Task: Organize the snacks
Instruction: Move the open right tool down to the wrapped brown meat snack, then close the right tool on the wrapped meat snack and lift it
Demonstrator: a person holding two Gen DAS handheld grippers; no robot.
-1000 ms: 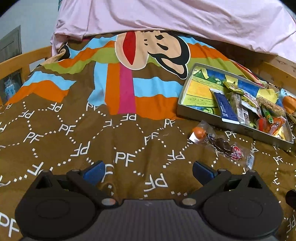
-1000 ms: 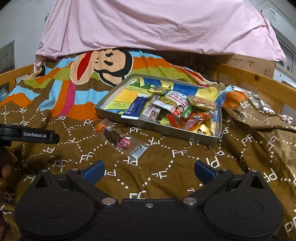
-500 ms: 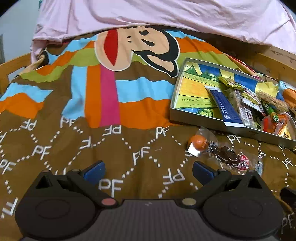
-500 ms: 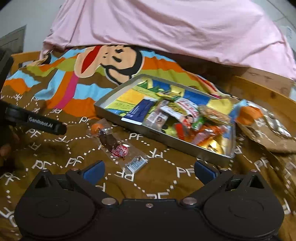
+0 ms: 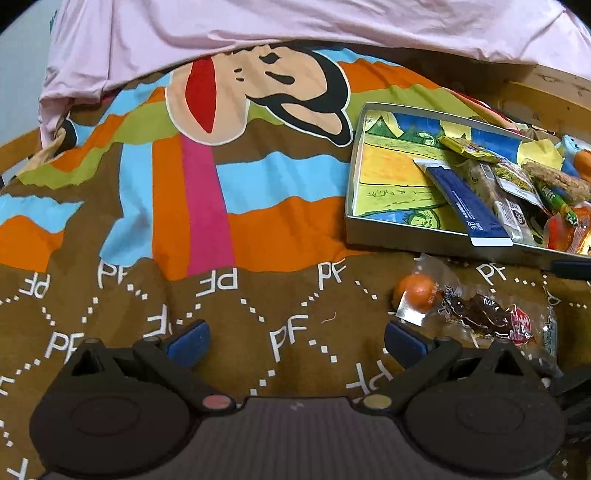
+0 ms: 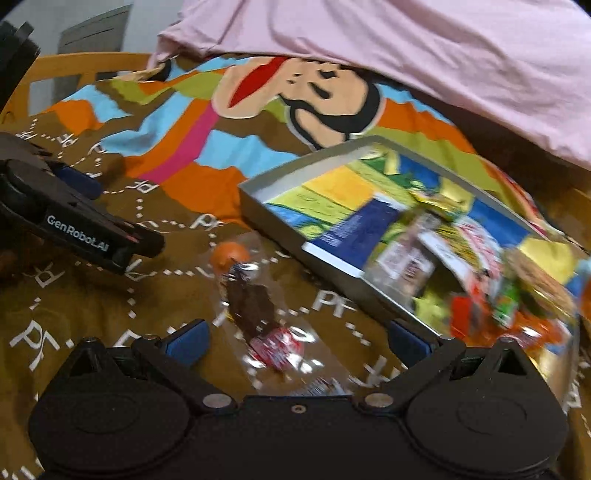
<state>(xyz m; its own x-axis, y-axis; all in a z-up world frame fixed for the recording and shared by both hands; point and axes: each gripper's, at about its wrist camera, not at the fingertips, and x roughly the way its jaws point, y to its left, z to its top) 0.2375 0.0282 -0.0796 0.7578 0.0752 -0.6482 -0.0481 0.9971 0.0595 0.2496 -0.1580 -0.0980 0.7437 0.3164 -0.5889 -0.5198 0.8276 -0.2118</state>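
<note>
Bed covered by a brown "PF"-patterned blanket [image 5: 229,229] bearing a cartoon monkey face. At far, a pink sheet [image 5: 295,26] overlaps it. On the blanket, right: a shallow metal tray [image 5: 424,242] of snacks; just near it, a clear snack packet [image 5: 476,314].

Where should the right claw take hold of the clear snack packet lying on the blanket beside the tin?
Probably the clear snack packet is best pinched across its bulging dark middle, from above. It lies flat; its thin ends offer little. The open right claw already straddles it.
</note>
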